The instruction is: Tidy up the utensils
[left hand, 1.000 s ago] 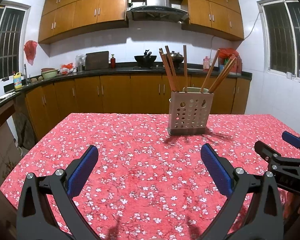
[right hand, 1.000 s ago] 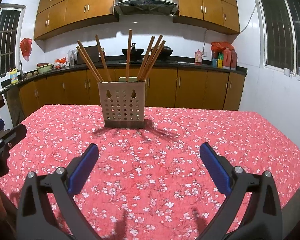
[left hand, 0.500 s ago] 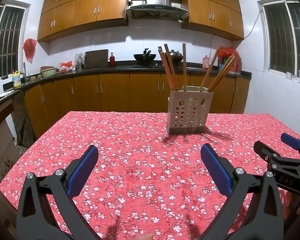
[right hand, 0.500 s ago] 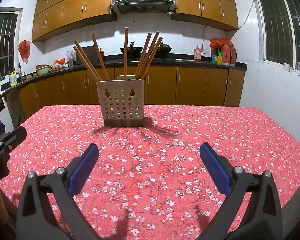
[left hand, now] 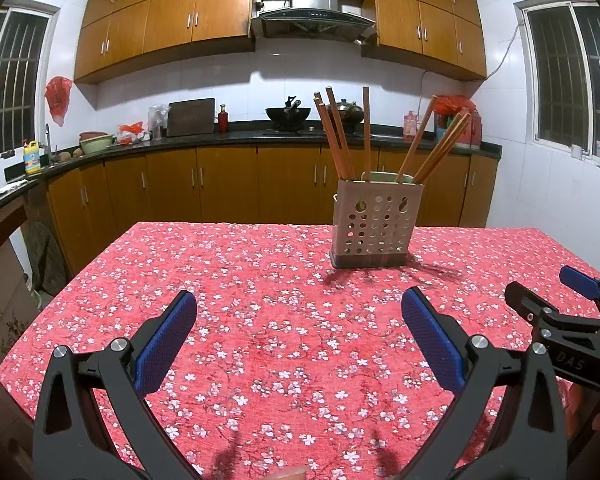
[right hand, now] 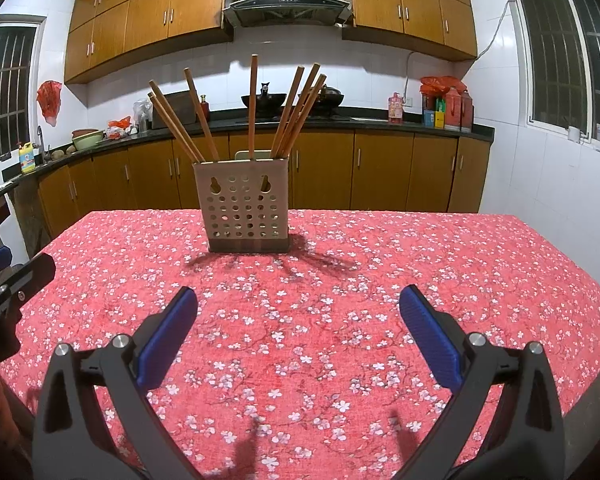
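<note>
A beige perforated utensil holder (left hand: 374, 224) stands upright on the far part of the table; it also shows in the right wrist view (right hand: 245, 210). Several wooden chopsticks (left hand: 340, 136) lean out of it, fanned left and right, and show in the right wrist view (right hand: 253, 106) too. My left gripper (left hand: 298, 330) is open and empty, low over the near tablecloth, well short of the holder. My right gripper (right hand: 298, 330) is open and empty, also near the front edge. The right gripper also shows at the right edge of the left wrist view (left hand: 556, 300).
The table has a red floral cloth (left hand: 260, 280). Wooden kitchen cabinets (left hand: 220, 184) and a dark counter with a wok (left hand: 288, 112) run behind it. The left gripper's finger (right hand: 16, 284) shows at the left edge of the right wrist view. Barred windows are on both sides.
Both views have pulled back and risen slightly, so the holder looks a little farther and lower. Both grippers stay open and empty.
</note>
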Tool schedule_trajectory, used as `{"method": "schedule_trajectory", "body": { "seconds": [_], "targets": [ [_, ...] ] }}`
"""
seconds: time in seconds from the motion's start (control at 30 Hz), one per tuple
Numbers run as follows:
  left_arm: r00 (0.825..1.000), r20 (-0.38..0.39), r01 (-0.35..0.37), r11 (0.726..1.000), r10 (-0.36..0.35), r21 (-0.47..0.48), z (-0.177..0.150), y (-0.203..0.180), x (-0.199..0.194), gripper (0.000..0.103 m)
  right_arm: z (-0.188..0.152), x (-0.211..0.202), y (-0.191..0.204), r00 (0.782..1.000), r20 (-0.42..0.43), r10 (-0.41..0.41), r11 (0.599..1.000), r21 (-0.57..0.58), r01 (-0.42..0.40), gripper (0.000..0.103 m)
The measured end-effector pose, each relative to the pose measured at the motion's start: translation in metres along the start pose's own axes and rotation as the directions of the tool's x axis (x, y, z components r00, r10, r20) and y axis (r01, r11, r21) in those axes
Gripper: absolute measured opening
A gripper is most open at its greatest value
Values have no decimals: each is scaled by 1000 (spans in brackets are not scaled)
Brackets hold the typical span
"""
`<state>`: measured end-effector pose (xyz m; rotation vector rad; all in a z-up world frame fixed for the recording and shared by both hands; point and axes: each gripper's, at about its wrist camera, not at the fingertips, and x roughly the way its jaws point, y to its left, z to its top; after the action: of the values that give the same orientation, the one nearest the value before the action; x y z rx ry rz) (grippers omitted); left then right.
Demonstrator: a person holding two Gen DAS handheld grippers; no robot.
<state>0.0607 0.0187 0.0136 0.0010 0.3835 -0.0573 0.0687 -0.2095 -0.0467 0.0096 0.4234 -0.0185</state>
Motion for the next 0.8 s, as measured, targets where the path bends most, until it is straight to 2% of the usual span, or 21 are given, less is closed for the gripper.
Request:
{"method": "schedule_trajectory", "body": {
  "seconds": [0.8],
  "targets": [
    [1000, -4, 1, 1000, -1, -3, 0, 0, 1, 101, 0, 0, 1, 1000, -2, 0, 1000, -1, 0, 99]
  ]
}}
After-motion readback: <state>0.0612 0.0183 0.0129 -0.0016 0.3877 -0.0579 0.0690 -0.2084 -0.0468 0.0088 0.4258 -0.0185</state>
